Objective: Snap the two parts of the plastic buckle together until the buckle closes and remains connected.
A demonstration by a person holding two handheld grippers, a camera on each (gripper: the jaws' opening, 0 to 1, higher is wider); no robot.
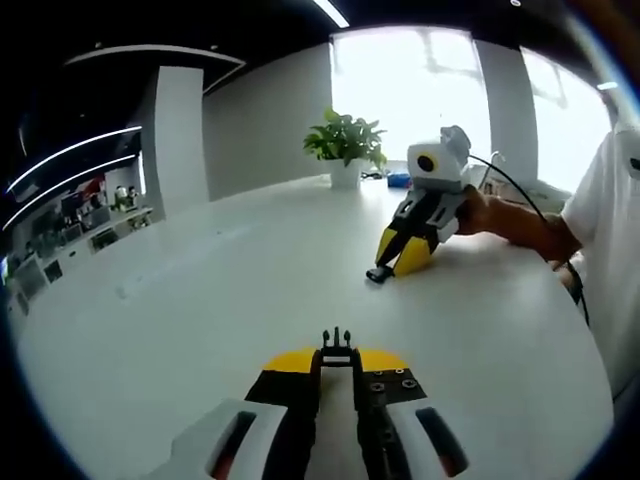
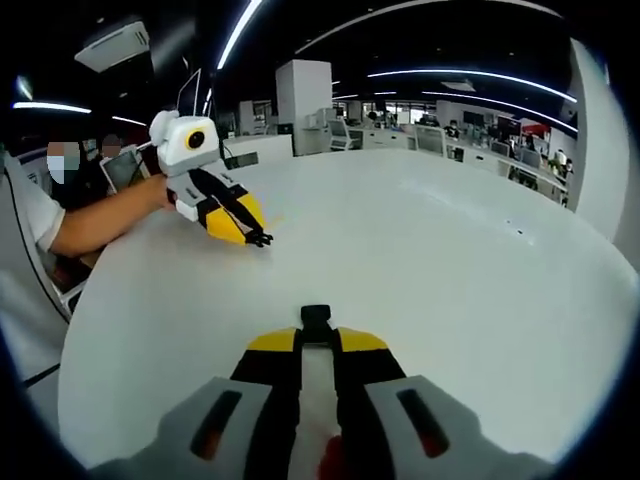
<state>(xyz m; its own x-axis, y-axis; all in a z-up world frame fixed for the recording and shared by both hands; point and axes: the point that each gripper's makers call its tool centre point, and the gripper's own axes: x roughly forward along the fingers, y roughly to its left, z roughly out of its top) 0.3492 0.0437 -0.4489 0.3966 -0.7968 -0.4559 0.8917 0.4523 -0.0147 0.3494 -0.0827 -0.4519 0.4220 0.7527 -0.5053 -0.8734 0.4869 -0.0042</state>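
My left gripper point(image 1: 337, 352) is clamped on the pronged buckle half point(image 1: 336, 343) at twelve o'clock; my right gripper point(image 2: 316, 330) pinches the socket half point(image 2: 316, 318). Both halves seem light, stiff, slippery plastic; I'd hold their rear ends above the white table point(image 1: 200, 300).

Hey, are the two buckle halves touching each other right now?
Apart. In the left gripper view, the pronged buckle half sits in the left hand-held gripper, while the other half is across the white table in the right hand-held gripper.
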